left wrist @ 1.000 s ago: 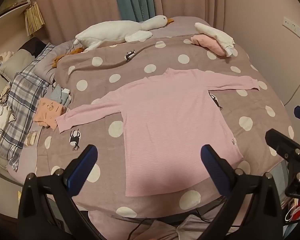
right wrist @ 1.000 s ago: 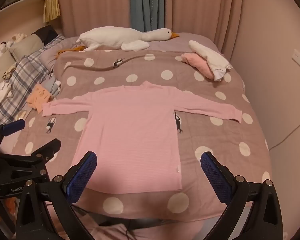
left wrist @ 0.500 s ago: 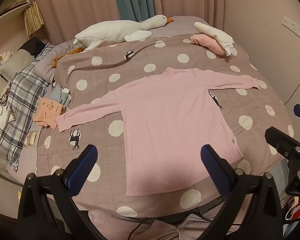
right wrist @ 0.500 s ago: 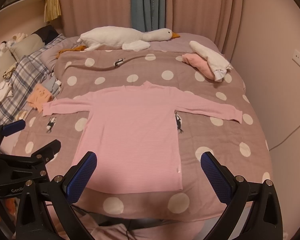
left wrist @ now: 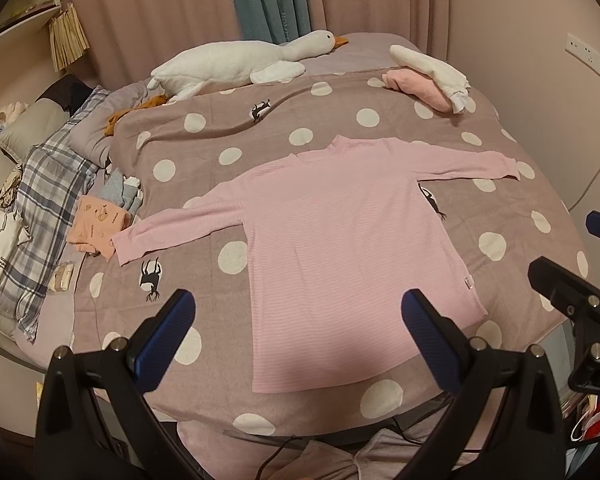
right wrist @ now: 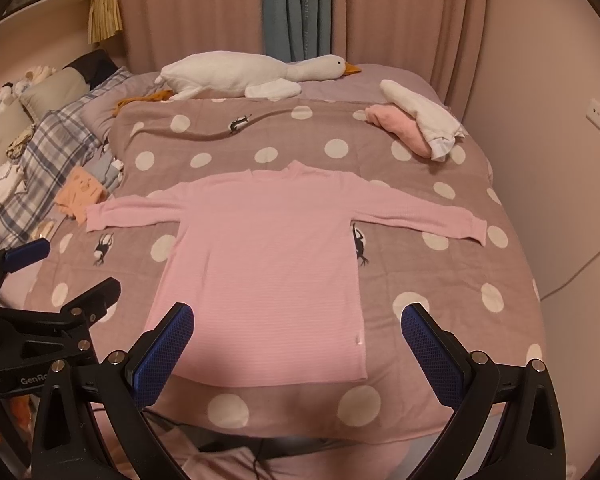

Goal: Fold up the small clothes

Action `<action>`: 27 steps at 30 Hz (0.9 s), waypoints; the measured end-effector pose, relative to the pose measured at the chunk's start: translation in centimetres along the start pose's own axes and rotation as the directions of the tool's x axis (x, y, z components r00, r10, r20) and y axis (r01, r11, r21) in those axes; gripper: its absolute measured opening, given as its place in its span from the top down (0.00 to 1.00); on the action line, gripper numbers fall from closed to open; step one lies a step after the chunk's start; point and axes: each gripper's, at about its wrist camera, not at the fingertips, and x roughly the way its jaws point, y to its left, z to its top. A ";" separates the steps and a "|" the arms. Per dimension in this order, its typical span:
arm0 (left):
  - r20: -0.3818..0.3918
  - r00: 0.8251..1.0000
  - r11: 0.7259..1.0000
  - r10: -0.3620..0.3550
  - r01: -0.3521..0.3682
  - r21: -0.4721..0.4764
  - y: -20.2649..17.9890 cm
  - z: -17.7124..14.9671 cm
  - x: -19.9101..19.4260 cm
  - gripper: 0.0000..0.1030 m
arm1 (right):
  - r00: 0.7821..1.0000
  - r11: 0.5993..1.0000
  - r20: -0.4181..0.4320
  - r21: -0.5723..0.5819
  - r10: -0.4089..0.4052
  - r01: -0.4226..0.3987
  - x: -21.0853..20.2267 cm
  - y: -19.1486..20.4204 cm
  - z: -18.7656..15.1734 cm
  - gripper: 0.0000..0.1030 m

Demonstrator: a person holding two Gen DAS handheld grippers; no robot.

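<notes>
A pink long-sleeved top (left wrist: 340, 240) lies flat and face up on the spotted blanket (left wrist: 380, 118) of the bed, its sleeves stretched out to either side and its hem toward the near edge. Nothing is folded yet, so the task looks to be at its very start: the garment is laid out and ready for the first fold.

The left gripper (left wrist: 298, 332) hovers above the hem with its fingers spread wide and empty. The right gripper (right wrist: 298, 334) hangs just as high over the lower right part of the top, fingers likewise spread and holding nothing. Neither touches the cloth.

The next move probably calls for lowering each gripper to a sleeve cuff or a side edge, pinching a single layer of the thin knit, and carrying it across the body. The soft blanket underneath may bunch up with the cloth, so a shallow pinch seems wise. A small stack of folded clothes (left wrist: 100, 224) sits beside the left cuff.
</notes>
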 end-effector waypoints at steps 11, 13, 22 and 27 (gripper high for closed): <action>-0.001 1.000 1.000 -0.001 0.001 0.000 0.1 0.0 0.0 0.00 | 1.000 1.000 -0.002 0.003 0.001 -0.001 0.0 0.1 0.0 0.00; 0.000 1.000 1.000 0.000 0.000 0.001 0.1 0.0 0.0 0.00 | 1.000 1.000 -0.003 0.002 0.001 -0.001 0.0 0.0 0.0 0.00; 0.000 1.000 1.000 0.001 -0.001 0.000 0.1 0.0 0.0 0.00 | 1.000 1.000 -0.004 0.003 0.003 -0.003 0.1 0.0 0.1 0.00; -0.001 1.000 1.000 -0.002 0.002 -0.002 0.2 0.0 0.0 0.00 | 1.000 1.000 -0.007 0.002 0.000 0.000 0.0 0.0 0.0 0.00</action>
